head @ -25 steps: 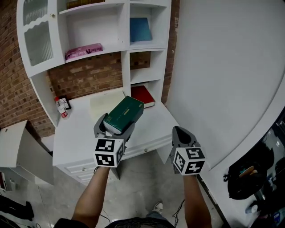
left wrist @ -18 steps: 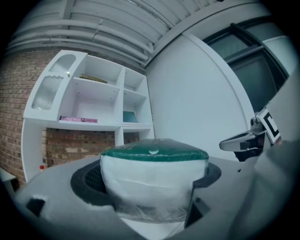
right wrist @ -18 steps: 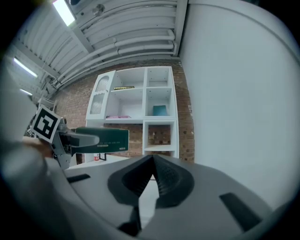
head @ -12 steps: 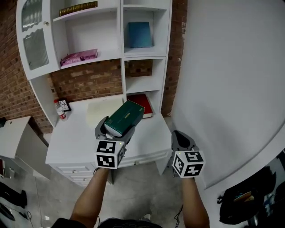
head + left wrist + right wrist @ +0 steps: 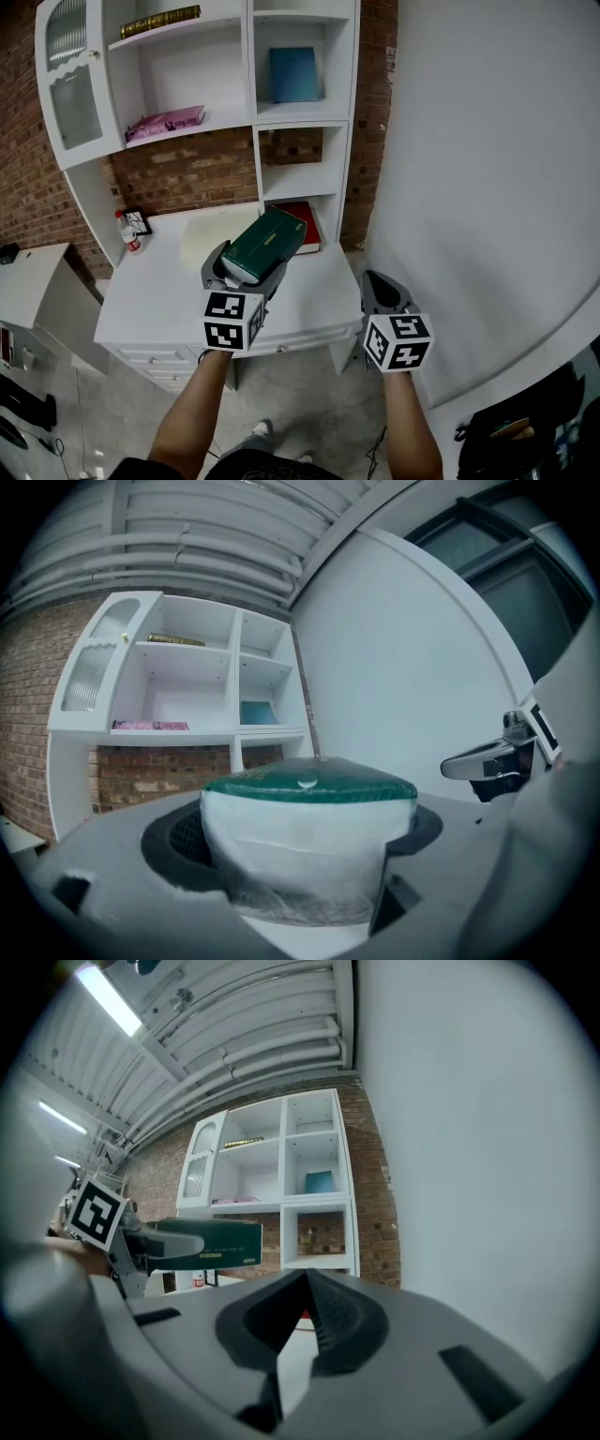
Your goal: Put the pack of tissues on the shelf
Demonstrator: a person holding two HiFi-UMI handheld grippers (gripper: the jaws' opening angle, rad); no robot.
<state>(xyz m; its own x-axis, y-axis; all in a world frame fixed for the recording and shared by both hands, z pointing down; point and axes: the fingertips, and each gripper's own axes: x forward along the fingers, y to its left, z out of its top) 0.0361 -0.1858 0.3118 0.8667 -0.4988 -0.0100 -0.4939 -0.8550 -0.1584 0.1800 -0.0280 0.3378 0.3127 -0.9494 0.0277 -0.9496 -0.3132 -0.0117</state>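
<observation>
The pack of tissues (image 5: 265, 246), dark green on top with a clear-wrapped white end (image 5: 309, 841), is clamped in my left gripper (image 5: 246, 266) and held tilted over the white desk (image 5: 159, 281). It points toward the white shelf unit (image 5: 202, 70). The right gripper view shows the pack (image 5: 202, 1239) from the side, level with the lower shelf. My right gripper (image 5: 380, 284) is off to the right by the desk's corner, its jaws shut with nothing between them (image 5: 302, 1299).
A pink packet (image 5: 159, 122) lies on the middle-left shelf. A blue book (image 5: 295, 73) stands in the upper right cubby and a red book (image 5: 302, 217) lies in the bottom one. A small bottle (image 5: 125, 232) stands at the desk's back left. A white curved wall (image 5: 487, 169) runs along the right.
The head view has shifted so more of the upper shelves shows and the desk sits lower left. Both grippers keep their hold and stay almost where they were.
</observation>
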